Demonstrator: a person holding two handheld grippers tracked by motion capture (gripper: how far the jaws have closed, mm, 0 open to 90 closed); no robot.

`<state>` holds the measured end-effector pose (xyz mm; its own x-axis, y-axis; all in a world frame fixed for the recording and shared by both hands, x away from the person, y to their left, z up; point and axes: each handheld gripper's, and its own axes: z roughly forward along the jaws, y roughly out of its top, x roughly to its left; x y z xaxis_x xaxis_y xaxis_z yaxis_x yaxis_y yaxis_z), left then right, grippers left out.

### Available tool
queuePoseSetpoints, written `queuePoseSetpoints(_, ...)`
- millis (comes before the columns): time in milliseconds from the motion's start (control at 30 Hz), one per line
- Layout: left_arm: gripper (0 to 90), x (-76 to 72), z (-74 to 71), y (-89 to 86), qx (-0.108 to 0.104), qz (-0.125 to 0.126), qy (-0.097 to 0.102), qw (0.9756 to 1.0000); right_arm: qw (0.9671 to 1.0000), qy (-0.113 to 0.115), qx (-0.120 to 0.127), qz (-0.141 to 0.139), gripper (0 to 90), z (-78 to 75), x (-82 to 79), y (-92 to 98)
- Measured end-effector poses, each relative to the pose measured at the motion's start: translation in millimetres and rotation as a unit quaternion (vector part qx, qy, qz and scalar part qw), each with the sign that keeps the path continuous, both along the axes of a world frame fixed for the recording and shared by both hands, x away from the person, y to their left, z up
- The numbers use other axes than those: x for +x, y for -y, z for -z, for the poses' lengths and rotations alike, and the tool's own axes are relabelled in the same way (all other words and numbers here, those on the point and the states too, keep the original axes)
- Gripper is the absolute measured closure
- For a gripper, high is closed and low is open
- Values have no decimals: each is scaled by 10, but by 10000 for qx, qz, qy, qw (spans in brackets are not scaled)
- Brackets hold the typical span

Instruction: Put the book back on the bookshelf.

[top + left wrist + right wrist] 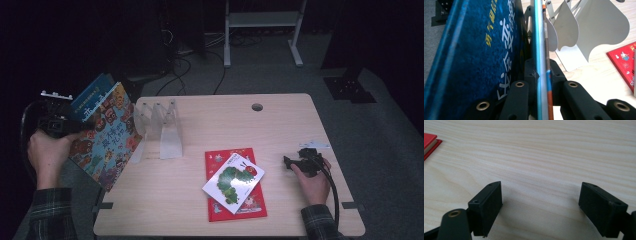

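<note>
Left gripper [75, 126] sits off the table's [280, 120] left edge, jaws clamped tight on two thin picture books held together: a blue-covered book [92, 95] behind and a colourful patterned book [107, 137] in front, both tilted, lower corner hanging past the table edge. Left gripper view confirms it: the blue-covered book [474, 57] takes up the left side, the other book's thin edge [546, 65] runs up between the black pads, both pinched with no gap. Book rack [160, 130], a clear divider stand with several upright fins, stands on the table just right of the held books; in the left gripper view its pale fins [584, 30] sit just beyond the book edges, apart from them. Right gripper [295, 162] rests low at the table's right side, in the person's right hand [312, 182], pointing left toward the middle. Right gripper view shows its jaws spread wide over bare wood, nothing between them [540, 207]. Caterpillar book [233, 182] lies skewed on top of a red book [235, 200] near the table's front centre, well apart from the right gripper; the red book's corner [430, 143] shows at the upper left of the right gripper view.
</note>
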<state>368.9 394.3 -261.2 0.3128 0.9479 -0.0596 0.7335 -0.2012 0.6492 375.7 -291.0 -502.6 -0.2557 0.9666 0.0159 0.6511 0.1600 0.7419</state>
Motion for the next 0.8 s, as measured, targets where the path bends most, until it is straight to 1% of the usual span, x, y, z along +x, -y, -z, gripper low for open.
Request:
queuePoseSetpoints(133,802,-9,2,-7,-22,-5,-1,10000,10000,0,-2,-4,178,0,-1,0)
queuePoseSetpoints(267,786,-12,-13,-8,-47,84,-14,10000,10000,1,-4,-5,178,0,-1,0)
queuePoseSetpoints(333,776,-27,-38,-11,-1,94,9,10000,10000,0,-3,-3,178,0,-1,0)
queuePoseSetpoints(433,760,-53,-87,-28,4,103,50,9999,10000,1,-3,-4,178,0,-1,0)
queuePoseSetpoints(500,750,-74,-119,-24,61,87,42,9999,10000,1,-4,-5,178,0,-1,0)
queuePoseSetpoints(600,738,-108,-173,-21,100,101,82,9999,10000,1,-5,-5,178,0,-1,0)
queuePoseSetpoints(667,739,-136,-220,-29,69,100,200,9997,10000,1,-5,-6,179,0,-1,0)
queuePoseSetpoints(700,741,-154,-254,-33,87,84,243,9996,10000,1,-4,-6,178,0,-1,0)
queuePoseSetpoints(767,745,-188,-327,-30,191,53,306,9993,10000,2,-6,-10,178,0,-1,-1)
queuePoseSetpoints(800,755,-204,-361,-30,184,67,331,9993,10000,2,-7,-10,178,0,-1,-1)
